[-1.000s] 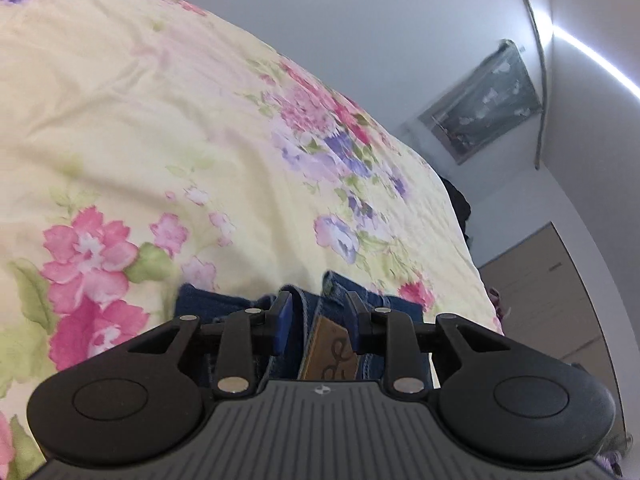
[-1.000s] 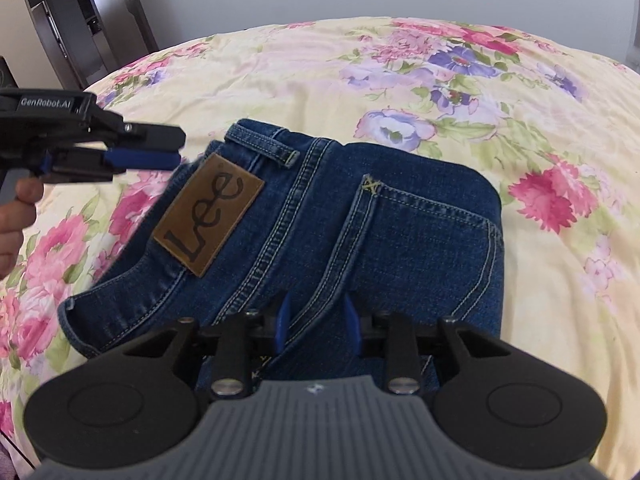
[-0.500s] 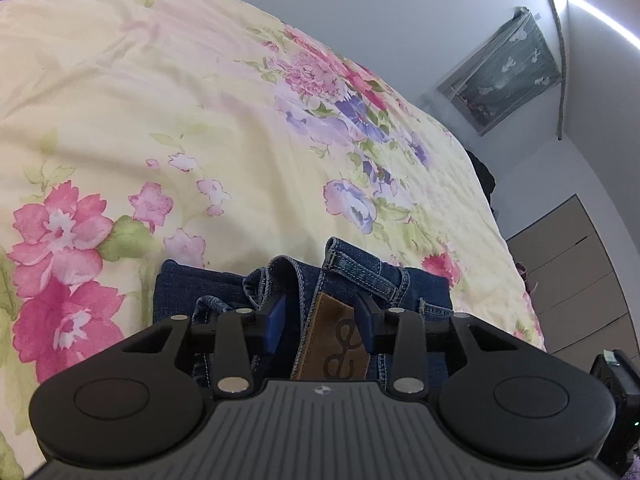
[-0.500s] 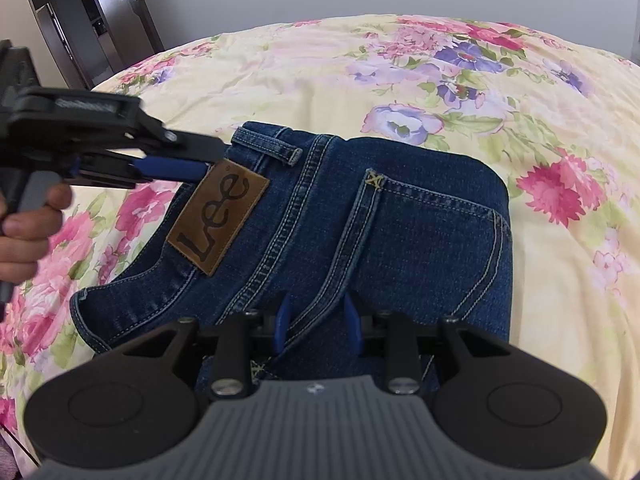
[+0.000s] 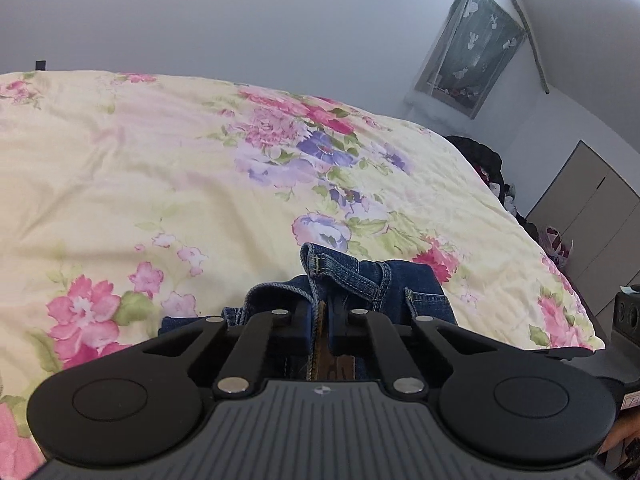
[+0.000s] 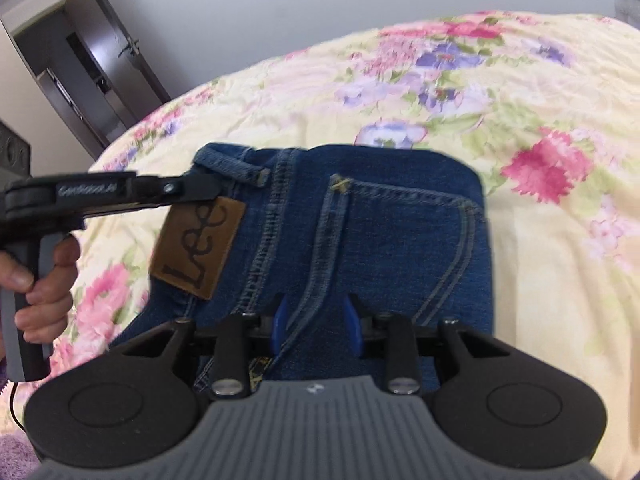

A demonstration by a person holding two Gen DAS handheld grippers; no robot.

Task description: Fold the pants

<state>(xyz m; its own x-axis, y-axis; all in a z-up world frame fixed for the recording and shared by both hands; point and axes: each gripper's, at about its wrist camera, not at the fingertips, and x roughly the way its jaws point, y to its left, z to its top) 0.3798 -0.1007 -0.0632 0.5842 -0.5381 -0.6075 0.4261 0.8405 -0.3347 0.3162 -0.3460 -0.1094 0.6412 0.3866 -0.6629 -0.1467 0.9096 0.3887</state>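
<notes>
The jeans were dark blue with tan stitching and a brown patch lettered in black. The bedspread was pale yellow, printed with pink and purple flowers and green leaves. The wall was plain grey-white.

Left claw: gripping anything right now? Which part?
Yes: the left claw has just closed on the jeans, pinching the waistband edge by the leather patch.
</notes>
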